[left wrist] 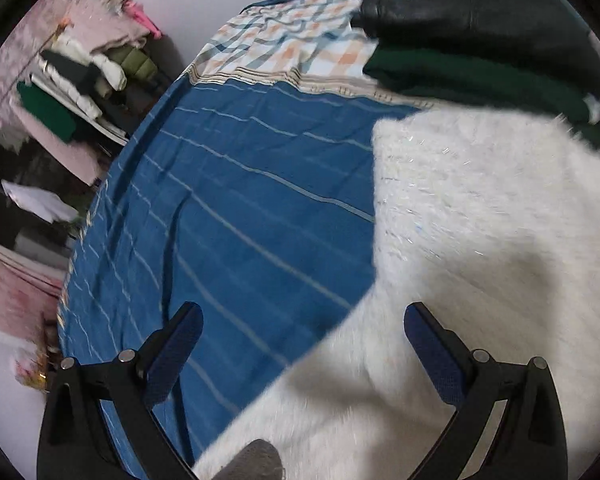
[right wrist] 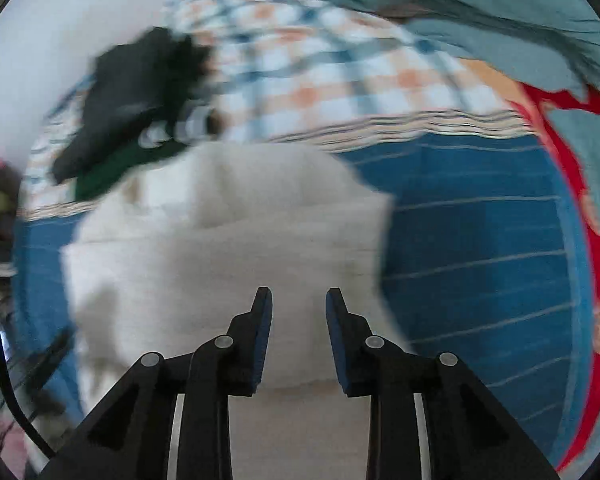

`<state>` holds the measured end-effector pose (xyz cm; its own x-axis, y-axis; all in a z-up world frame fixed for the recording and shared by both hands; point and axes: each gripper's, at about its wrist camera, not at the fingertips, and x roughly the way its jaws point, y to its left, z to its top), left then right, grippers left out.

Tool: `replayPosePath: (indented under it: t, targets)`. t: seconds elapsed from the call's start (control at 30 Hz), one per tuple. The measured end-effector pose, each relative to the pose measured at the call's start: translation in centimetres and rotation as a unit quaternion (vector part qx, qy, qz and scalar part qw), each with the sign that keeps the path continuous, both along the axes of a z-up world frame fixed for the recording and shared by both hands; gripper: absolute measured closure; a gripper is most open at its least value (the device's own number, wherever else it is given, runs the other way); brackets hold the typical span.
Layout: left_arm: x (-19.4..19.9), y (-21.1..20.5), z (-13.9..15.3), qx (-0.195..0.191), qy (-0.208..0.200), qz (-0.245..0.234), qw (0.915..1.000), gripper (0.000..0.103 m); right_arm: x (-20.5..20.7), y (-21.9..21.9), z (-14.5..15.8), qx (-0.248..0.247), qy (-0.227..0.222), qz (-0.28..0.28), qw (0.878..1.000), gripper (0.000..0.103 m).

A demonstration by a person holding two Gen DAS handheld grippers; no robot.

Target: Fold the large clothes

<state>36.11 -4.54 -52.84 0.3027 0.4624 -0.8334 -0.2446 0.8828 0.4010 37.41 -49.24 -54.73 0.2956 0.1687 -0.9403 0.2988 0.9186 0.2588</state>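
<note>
The fluffy white sweater point(left wrist: 480, 240) lies partly folded mid-bed on the blue striped sheet point(left wrist: 240, 208), seemingly needing further folds, while the left gripper point(left wrist: 302, 316) gapes wide and the right gripper point(right wrist: 299, 300) stands apart, neither gripping it.

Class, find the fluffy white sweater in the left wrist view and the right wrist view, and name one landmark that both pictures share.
Left wrist view: the white sweater fills the right and lower right, lying on the blue striped sheet.
Right wrist view: the same sweater sits in the centre, spreading left and down behind the tool's fingers.
Shared landmark: the dark green garment just beyond the sweater's far edge.
</note>
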Motion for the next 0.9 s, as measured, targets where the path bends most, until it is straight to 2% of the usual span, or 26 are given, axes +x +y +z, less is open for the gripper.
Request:
replayPosePath:
  t: [0.1, 0.13, 0.2, 0.23, 0.3, 0.4, 0.5, 0.53, 0.57, 0.63, 0.73, 0.83, 0.9]
  targets:
    - [1.6, 0.5, -3.4, 0.015, 0.036, -0.002, 0.9992, 0.000, 1.2, 1.6, -2.5, 0.034, 0.017, 0.040, 0.998, 0.074]
    - [1.9, 0.8, -4.4, 0.013, 0.038, -0.005, 0.9992, 0.000, 1.9, 2.0, -4.4, 0.023, 0.040, 0.042, 0.998, 0.074]
    - [1.7, 0.8, -4.5, 0.004, 0.026, -0.002, 0.9996, 0.000, 2.7, 1.9, -7.5, -0.018, 0.078, 0.040, 0.996, 0.082]
    - [1.8, 0.8, -4.5, 0.004, 0.025, -0.003, 0.9997, 0.000, 3.2, 1.4, -9.1, -0.040, 0.094, 0.035, 0.994, 0.093]
    - [1.8, 0.6, -4.4, 0.007, 0.027, 0.000, 0.9996, 0.000, 4.1, 0.8, -11.4, -0.043, 0.107, 0.039, 0.993, 0.096]
    - [1.5, 0.1, -3.8, 0.022, 0.022, 0.010, 0.9995, 0.000, 5.2, 1.4, -11.6, -0.061, 0.118, 0.062, 0.989, 0.095]
    - [-0.3, -1.3, -2.0, 0.072, 0.013, 0.028, 0.9969, 0.000, 5.2, 1.3, -10.1, -0.043, 0.122, 0.080, 0.988, 0.085]
    - [-1.6, -2.1, -1.0, 0.106, 0.007, 0.034, 0.9937, 0.000, 4.6, 0.8, -9.0, -0.026, 0.111, 0.083, 0.990, 0.066]
    - [-2.6, -2.9, -0.2, 0.130, 0.003, 0.039, 0.9908, 0.000, 4.1, 0.4, -8.2, -0.021, 0.104, 0.087, 0.991, 0.042]
    - [-6.0, -5.1, 1.5, 0.163, -0.001, 0.051, 0.9852, 0.000, 2.4, -0.6, -6.0, -0.032, 0.093, 0.100, 0.990, 0.020]
    - [-11.6, -9.1, 3.2, 0.190, 0.018, 0.066, 0.9794, 0.000, -0.7, -3.1, -4.4, -0.047, 0.088, 0.116, 0.988, 0.020]
    - [-17.0, -14.3, 4.0, 0.182, 0.060, 0.063, 0.9793, 0.000, -4.4, -6.2, -3.8, -0.053, 0.113, 0.127, 0.984, 0.020]
    - [-20.9, -19.0, 4.3, 0.170, 0.083, 0.042, 0.9810, 0.000, -7.0, -9.3, -3.8, -0.049, 0.137, 0.126, 0.981, 0.020]
